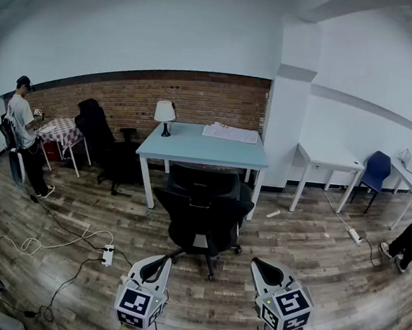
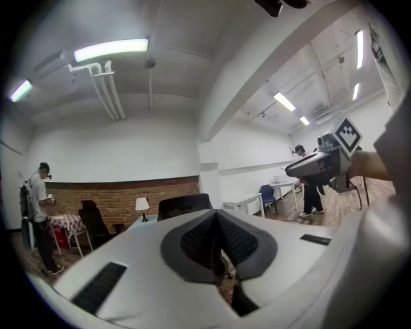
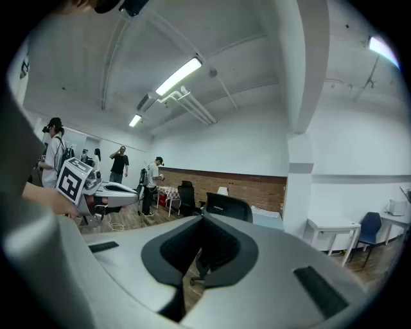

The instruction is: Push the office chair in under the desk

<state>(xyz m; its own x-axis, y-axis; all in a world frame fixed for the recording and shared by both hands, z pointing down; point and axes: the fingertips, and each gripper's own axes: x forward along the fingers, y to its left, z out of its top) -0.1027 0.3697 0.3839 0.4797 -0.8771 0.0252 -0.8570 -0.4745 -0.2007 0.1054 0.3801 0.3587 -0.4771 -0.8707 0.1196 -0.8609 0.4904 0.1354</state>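
Office chair (image 1: 202, 215) is sitting straight ahead between the left tongs (image 1: 157, 266) and right tongs (image 1: 265, 269) (both closed together, empty), its back toward them, counter (image 1: 200, 151) just beyond.

Desk (image 1: 193, 146) underside behind office chair (image 1: 202, 215)

Our left tool (image 1: 155, 267) and right tool (image 1: 268, 271) are matt pale plastic. Ahead of them we see the office chair (image 1: 203, 211) in matt black cloth, the smooth-topped surface (image 1: 193, 146), a rough brick wall (image 1: 198, 98) and a faintly glossy wood floor (image 1: 313, 258).
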